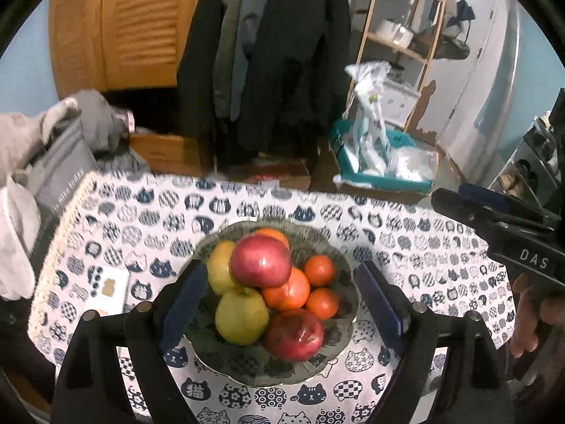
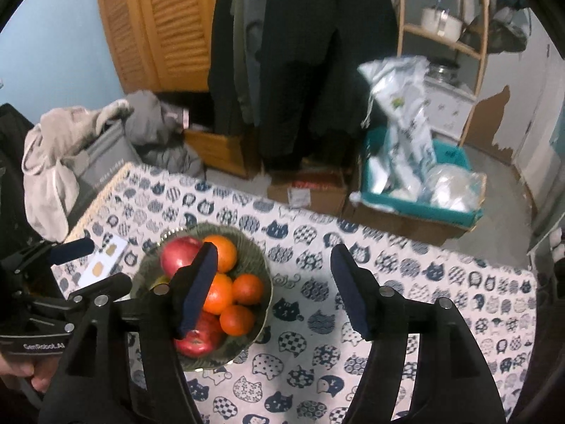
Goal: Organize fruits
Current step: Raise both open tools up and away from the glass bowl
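Observation:
A dark patterned bowl (image 1: 310, 367) on the cat-print tablecloth holds two red apples (image 1: 260, 260) (image 1: 295, 334), two yellow-green apples (image 1: 241, 316), and several oranges (image 1: 286, 289). My left gripper (image 1: 279, 304) is open and empty, hovering above the bowl with its fingers on either side of the fruit. My right gripper (image 2: 275, 289) is open and empty, to the right of the bowl (image 2: 254, 247); its left finger (image 2: 197, 289) overlaps the fruit in view. The right gripper also shows at the left wrist view's right edge (image 1: 501, 222).
A white card (image 1: 107, 291) lies on the tablecloth (image 1: 406, 247) left of the bowl. Clothes and a grey bag (image 2: 102, 155) sit off the table's left corner. A teal box with plastic bags (image 2: 420, 190), cardboard boxes and hanging coats stand beyond the far edge.

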